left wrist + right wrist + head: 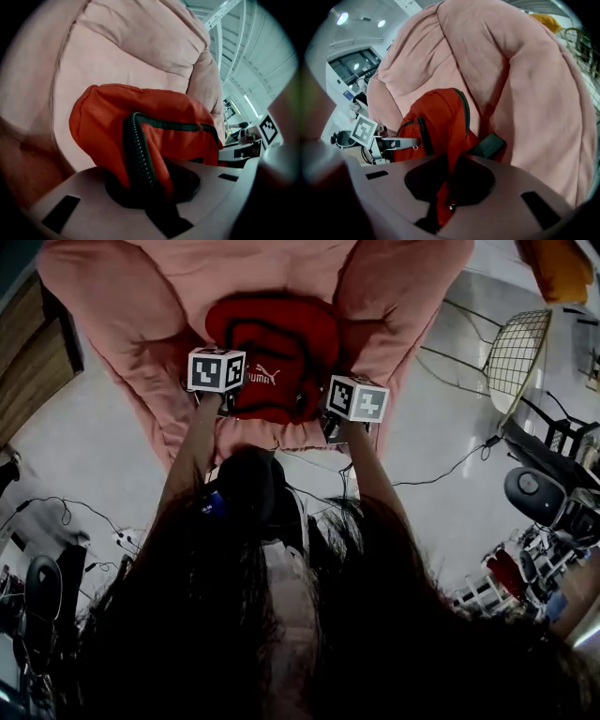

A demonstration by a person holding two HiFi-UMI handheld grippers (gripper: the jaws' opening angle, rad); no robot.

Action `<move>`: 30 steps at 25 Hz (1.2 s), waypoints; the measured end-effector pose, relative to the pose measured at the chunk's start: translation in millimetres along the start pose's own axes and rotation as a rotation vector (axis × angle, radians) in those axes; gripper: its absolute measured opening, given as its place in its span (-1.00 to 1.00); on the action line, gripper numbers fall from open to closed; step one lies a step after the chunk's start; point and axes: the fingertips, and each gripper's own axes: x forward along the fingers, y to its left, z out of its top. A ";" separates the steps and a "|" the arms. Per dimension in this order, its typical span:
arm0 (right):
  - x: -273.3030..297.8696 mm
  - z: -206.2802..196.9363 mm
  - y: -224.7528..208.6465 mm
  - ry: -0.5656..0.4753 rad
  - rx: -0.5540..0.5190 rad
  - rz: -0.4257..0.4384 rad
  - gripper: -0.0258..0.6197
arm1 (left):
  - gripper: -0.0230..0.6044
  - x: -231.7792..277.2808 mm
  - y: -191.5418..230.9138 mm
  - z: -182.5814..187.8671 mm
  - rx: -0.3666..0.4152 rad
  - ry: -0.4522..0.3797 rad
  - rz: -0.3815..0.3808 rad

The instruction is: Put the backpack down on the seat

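Note:
A red backpack (272, 354) with black zips lies in the hollow of a big pink padded seat (141, 324). My left gripper (225, 401) is shut on the backpack's near left edge; in the left gripper view red cloth and a black zip (136, 154) run between the jaws. My right gripper (330, 423) is shut on the near right edge, with red fabric (447, 187) pinched in its jaws and a dark strap (490, 145) beside it. The backpack (436, 122) leans on the seat's back cushion (525, 93). The left gripper's marker cube (363, 130) shows in the right gripper view.
The seat stands on a pale floor (441, 474) with cables (450, 470) trailing across it. A wire-frame chair (516, 352) is at the right, a wooden panel (37, 352) at the left. The person's dark hair (281, 634) fills the bottom of the head view.

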 end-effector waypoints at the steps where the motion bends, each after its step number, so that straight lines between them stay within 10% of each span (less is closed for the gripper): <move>1: 7.3 -5.3 -5.6 0.024 -0.024 -0.016 -0.78 | -0.67 4.2 1.6 -3.5 0.014 0.003 0.001; 9: 1.6 -14.0 -0.1 0.050 -0.122 -0.060 -0.63 | -0.66 2.2 1.7 -8.6 0.007 -0.037 -0.037; 13: -18.0 -29.3 12.7 0.065 -0.177 -0.042 -0.28 | -0.15 -16.1 -6.0 -7.6 0.028 -0.135 -0.088; 20: -80.9 -35.1 27.8 -0.117 -0.065 0.026 -0.27 | 0.09 -73.3 6.5 -25.2 0.106 -0.177 0.081; 30: -191.4 -28.6 83.2 -0.394 -0.043 0.170 -0.28 | 0.09 -171.2 -60.7 -15.2 0.068 -0.318 0.000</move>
